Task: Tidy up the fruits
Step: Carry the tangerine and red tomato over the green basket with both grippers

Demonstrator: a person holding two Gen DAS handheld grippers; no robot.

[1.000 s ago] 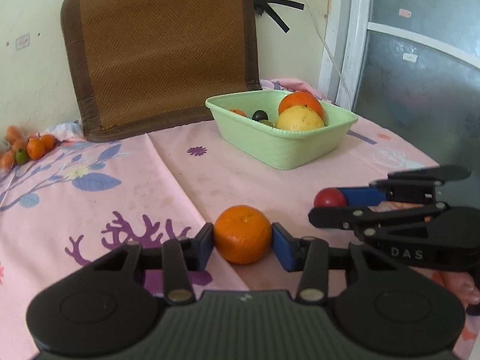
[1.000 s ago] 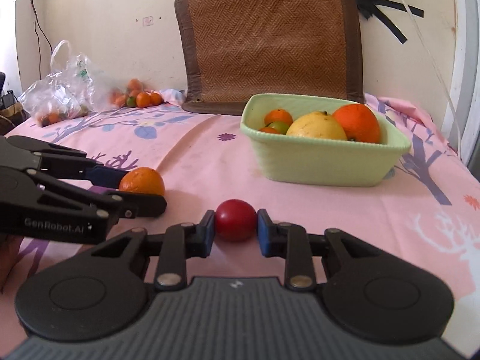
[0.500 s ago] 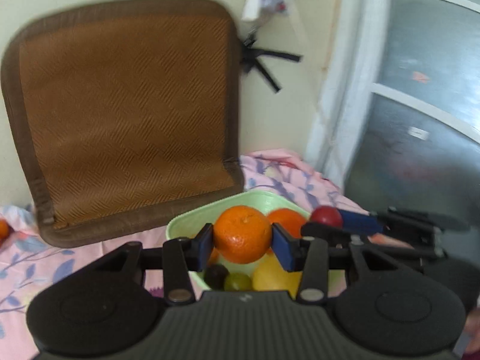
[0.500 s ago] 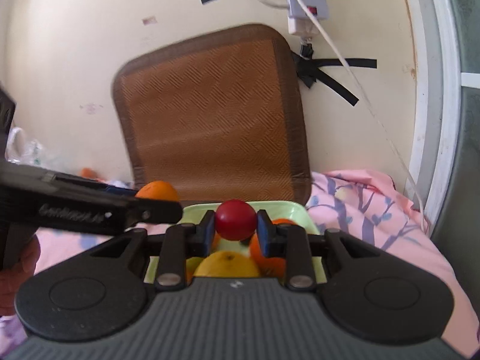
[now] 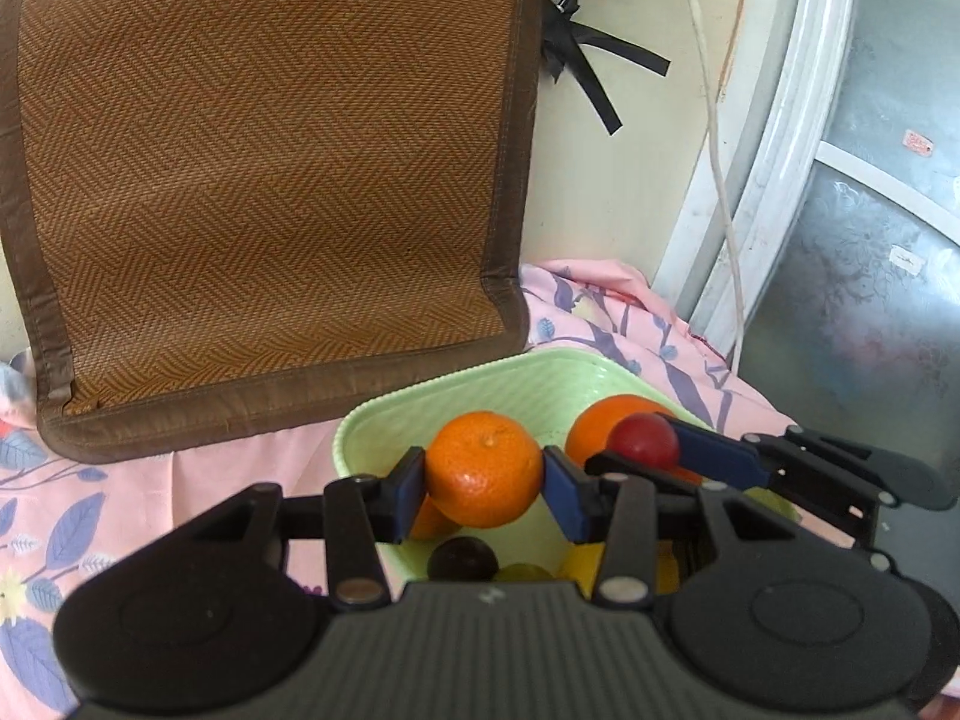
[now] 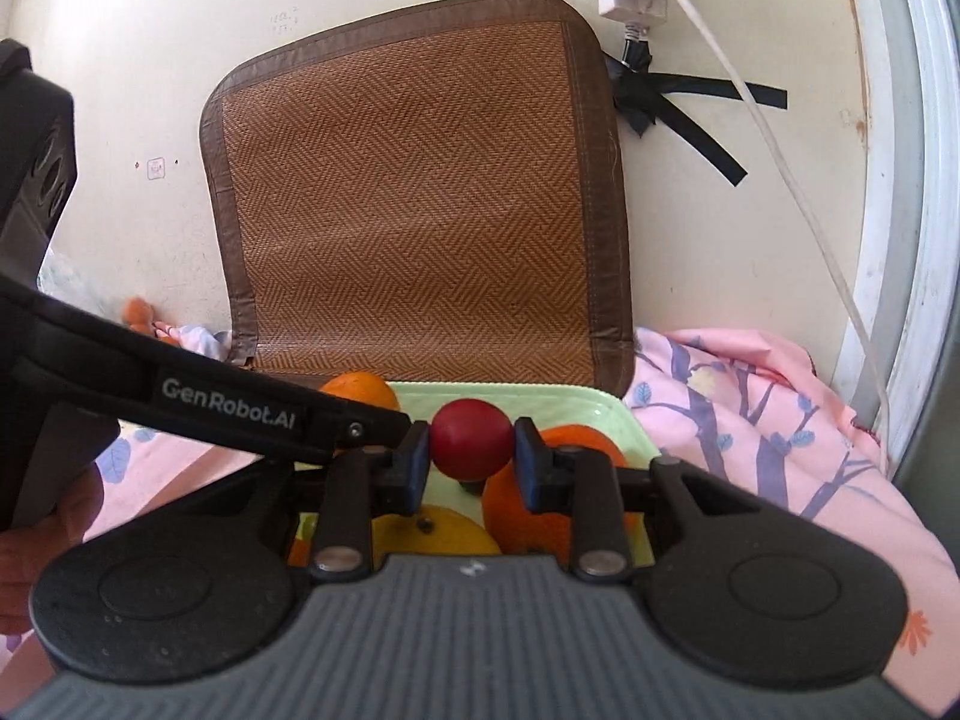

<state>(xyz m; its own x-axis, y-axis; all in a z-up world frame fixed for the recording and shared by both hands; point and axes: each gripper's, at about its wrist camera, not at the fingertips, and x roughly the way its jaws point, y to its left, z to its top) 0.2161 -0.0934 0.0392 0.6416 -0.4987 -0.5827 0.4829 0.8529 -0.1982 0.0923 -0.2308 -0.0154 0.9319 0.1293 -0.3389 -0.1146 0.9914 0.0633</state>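
Note:
My left gripper (image 5: pixel 483 495) is shut on an orange mandarin (image 5: pixel 483 467), held above the near left part of the pale green basin (image 5: pixel 480 384). My right gripper (image 6: pixel 471 457) is shut on a small red fruit (image 6: pixel 471 438), also over the basin (image 6: pixel 576 405). The left wrist view shows the red fruit (image 5: pixel 645 441) to the right of the mandarin, in front of a large orange (image 5: pixel 600 420). The basin holds a dark plum (image 5: pixel 461 559), a yellow fruit (image 6: pixel 432 534) and a large orange (image 6: pixel 540 510). The mandarin (image 6: pixel 360 391) shows behind the left gripper's finger in the right wrist view.
A woven brown mat (image 5: pixel 264 180) leans on the wall behind the basin. A white cable (image 5: pixel 714 138) hangs from a socket at the right. The pink floral cloth (image 6: pixel 780 432) covers the table. Loose orange fruits (image 6: pixel 141 313) lie far left. A hand (image 6: pixel 54 534) holds the left gripper.
Both grippers have lifted their fruits off the cloth and carried them forward to above the basin. The basin now lies right under the fingers.

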